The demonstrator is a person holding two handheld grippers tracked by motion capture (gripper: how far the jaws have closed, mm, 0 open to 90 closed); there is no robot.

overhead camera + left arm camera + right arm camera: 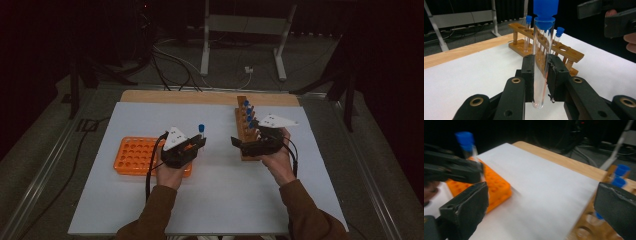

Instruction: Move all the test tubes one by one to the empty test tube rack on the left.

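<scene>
Nearest the camera, the left gripper (540, 75) had its jaws clenched on a capped test tube (542, 62), upright above the worktop (220, 185), just beside the orange rack (131, 156). Farther right, the right gripper (250, 142) stood with jaws released, empty, next to the wooden rack (246, 131). Glass is smooth, so I think the tube could slip down or tilt during lowering and miss a hole.

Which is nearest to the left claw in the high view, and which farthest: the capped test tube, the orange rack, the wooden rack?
1. Capped test tube: held upright in the left claw itself.
2. Orange rack: directly on the claw's left side, partly under the hand.
3. Wooden rack: on the right, across a bare gap of white table.
</scene>
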